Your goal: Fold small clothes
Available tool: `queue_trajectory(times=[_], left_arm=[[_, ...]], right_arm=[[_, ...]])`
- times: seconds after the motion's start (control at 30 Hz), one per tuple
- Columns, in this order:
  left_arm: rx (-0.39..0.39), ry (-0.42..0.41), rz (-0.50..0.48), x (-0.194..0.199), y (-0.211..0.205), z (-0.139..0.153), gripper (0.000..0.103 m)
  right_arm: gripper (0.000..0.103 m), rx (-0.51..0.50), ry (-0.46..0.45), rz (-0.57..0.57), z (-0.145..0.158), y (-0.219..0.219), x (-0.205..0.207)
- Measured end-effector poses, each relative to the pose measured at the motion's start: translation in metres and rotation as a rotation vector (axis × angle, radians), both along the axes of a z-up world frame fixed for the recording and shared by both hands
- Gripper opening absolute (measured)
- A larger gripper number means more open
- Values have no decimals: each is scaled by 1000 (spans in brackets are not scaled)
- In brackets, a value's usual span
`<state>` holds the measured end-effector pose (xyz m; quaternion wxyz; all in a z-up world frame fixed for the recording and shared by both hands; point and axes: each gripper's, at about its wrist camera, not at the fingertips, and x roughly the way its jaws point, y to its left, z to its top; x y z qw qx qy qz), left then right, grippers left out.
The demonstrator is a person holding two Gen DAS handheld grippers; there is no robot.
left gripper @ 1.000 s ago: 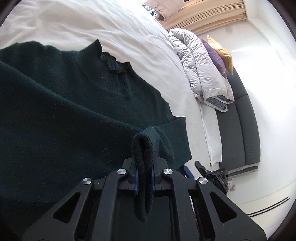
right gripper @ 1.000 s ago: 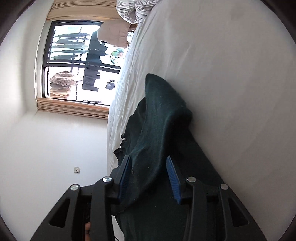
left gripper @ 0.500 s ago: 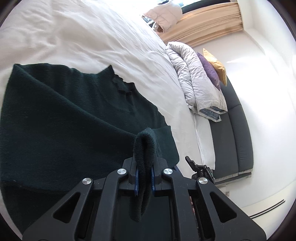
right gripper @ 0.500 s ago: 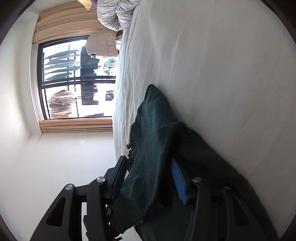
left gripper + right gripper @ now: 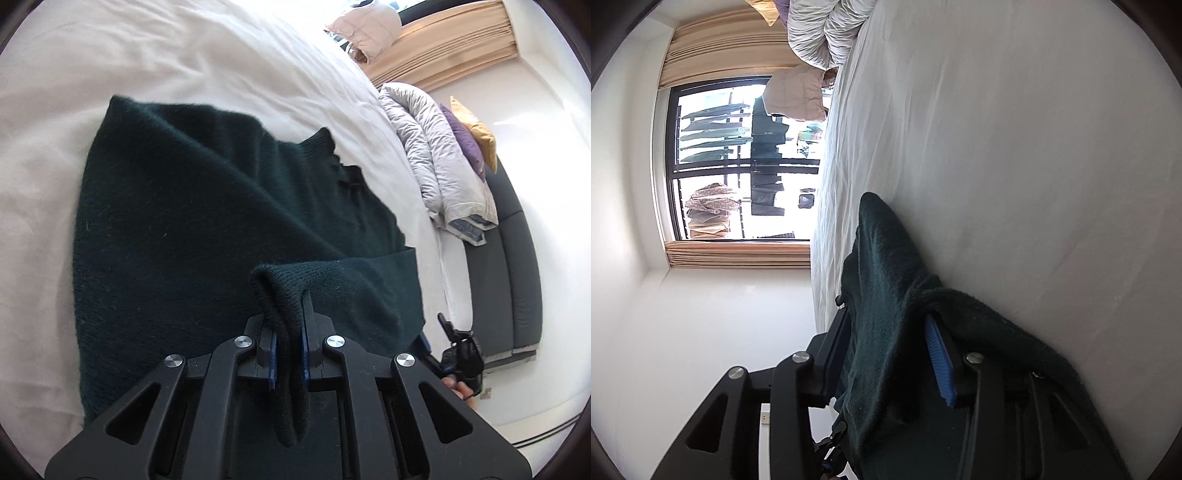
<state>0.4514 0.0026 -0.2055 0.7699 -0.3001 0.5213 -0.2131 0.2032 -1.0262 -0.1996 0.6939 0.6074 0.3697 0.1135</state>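
A dark green knitted sweater [image 5: 207, 229] lies spread on a white bed [image 5: 155, 59], its ribbed neck toward the far side. The left claw [image 5: 287, 332] is clamped tight on a bunched ribbed cuff. The right claw [image 5: 886, 354] has just been closing, its blue pads half apart with a thick fold between them. No writing is readable.
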Motion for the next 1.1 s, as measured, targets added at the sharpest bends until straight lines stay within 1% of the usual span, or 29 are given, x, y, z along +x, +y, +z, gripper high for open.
queue_trajectory(times=[0.1, 0.17, 0.27, 0.3, 0.33, 0.37, 0.43, 0.53, 0.67, 0.77, 0.9, 1.1], left_arm=[[19, -15, -5, -3, -4, -8, 8], [29, -29, -9, -4, -5, -8, 8], [43, -37, -14, -6, -6, -7, 8], [49, -38, -16, -5, -7, -8, 8], [52, -37, -17, -6, -7, -8, 8], [51, -37, -18, -7, -7, -9, 8], [52, -39, -19, -8, -6, -10, 8], [55, -39, -19, -10, -6, -9, 8], [65, -45, -30, -12, -10, -2, 8], [65, -53, -37, -13, -11, 0, 8], [63, -55, -39, -11, -12, 0, 8], [76, -62, -45, -11, -9, 3, 8]], right_arm=[[44, -9, -18, -17, 1, -1, -3], [44, -9, -40, -55, 2, -4, -7], [44, -46, -80, -140, 6, -12, -19], [44, -25, -82, -142, 4, -14, -20], [44, -2, -75, -126, 3, -13, -19], [46, 5, -63, -110, 3, -12, -20], [47, 4, -67, -90, 7, -6, -22], [48, -6, -53, -8, 10, 14, -14], [48, -31, -52, 35, 12, 30, -2], [48, -52, -16, 82, 9, 37, 4], [48, -74, -31, 94, 12, 35, 3], [48, -140, -69, 153, 35, 48, 10]])
